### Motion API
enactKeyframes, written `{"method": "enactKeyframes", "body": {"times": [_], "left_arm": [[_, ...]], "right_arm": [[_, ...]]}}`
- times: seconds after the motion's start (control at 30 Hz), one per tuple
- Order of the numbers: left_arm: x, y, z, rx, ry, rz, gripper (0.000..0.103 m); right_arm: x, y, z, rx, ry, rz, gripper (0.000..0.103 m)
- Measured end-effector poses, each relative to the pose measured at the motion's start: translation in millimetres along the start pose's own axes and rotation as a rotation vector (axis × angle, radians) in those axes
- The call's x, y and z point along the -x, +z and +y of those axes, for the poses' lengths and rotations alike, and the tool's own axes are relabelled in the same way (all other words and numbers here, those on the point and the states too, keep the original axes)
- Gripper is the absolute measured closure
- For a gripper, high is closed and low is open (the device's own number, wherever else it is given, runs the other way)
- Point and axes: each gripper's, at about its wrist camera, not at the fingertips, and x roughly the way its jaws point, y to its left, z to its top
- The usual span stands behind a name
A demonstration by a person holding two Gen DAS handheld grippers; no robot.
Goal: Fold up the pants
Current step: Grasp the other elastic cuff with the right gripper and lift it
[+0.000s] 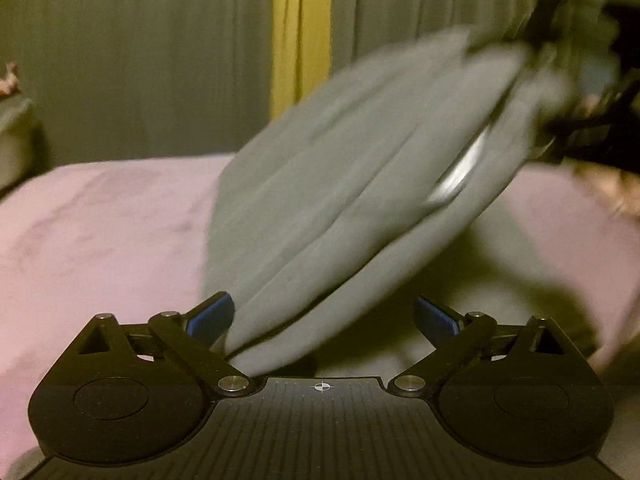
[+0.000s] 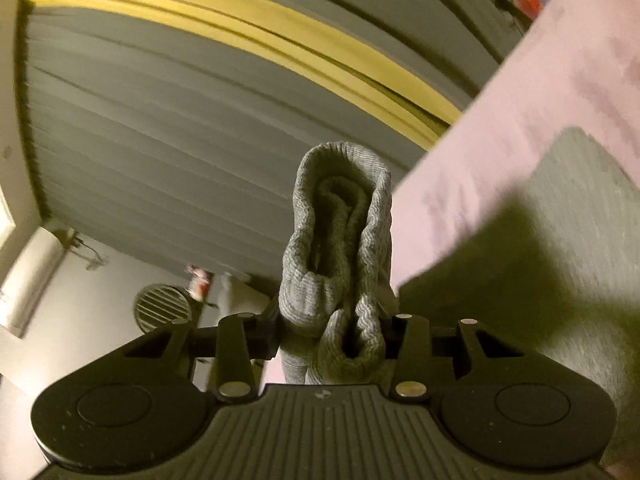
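- Between the right gripper's (image 2: 334,340) jaws a bunched, ribbed fold of the grey pants (image 2: 340,248) is clamped, rising toward 12 o'clock.
- Its pads are hidden by the cloth.
- At 2 o'clock the pink bedspread (image 2: 520,128) is seen, blurred.
- The left gripper (image 1: 322,320) is spread wide, gripping nothing; cloth brushes its left finger (image 1: 212,316).
- From there the pants (image 1: 340,208) are stretched toward 2 o'clock, where the other gripper is smeared and cut off.

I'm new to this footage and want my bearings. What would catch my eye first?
The grey pants, stretched in a blurred slant above the pink bedcover. The right hand-held gripper is clamped on a bunched roll of that fabric. Behind, a yellow stripe splits the grey curtain.
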Motion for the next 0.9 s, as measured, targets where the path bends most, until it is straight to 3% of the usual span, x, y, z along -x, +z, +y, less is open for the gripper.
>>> {"method": "enactKeyframes", "body": {"times": [0.07,0.2,0.33,0.43,0.53,0.6,0.67,0.73,0.83,0.9], "left_arm": [[-10.6,0.2,3.6,0.031,0.066,0.057,0.003],[-26.2,0.6,37.4,0.238,0.128,0.163,0.007],[-36.4,-2.7,56.2,0.361,0.082,0.239,0.05],[-24.6,-1.5,50.8,0.329,0.076,0.183,0.07],[-17.5,2.8,46.5,0.294,0.07,0.148,0.078],[-18.3,7.9,47.6,0.277,0.059,0.152,0.078],[-19.8,9.6,47.0,0.271,0.052,0.182,0.07],[-22.5,7.9,49.5,0.287,0.073,0.217,0.039],[-14.7,10.1,56.8,0.305,0.061,0.268,0.032],[-2.5,13.2,58.7,0.308,0.073,0.263,0.027]], "right_arm": [[9.4,1.5,1.0,-0.013,0.017,-0.026,0.063],[28.6,2.7,-6.7,-0.024,0.013,-0.069,0.062],[38.8,3.1,-33.1,-0.05,-0.073,-0.074,0.062],[43.1,-6.4,-48.7,-0.024,-0.163,-0.05,0.062],[41.1,-11.7,-65.9,-0.047,-0.211,-0.021,0.062],[41.9,-14.4,-74.4,-0.04,-0.236,-0.012,0.062],[45.3,-14.8,-77.5,0.0,-0.274,0.003,0.062],[46.3,-13.0,-76.7,0.068,-0.367,0.034,0.061],[43.8,-11.8,-74.2,0.123,-0.577,0.057,0.044],[48.5,-9.6,-62.1,0.215,-0.65,-0.004,0.041]]}}
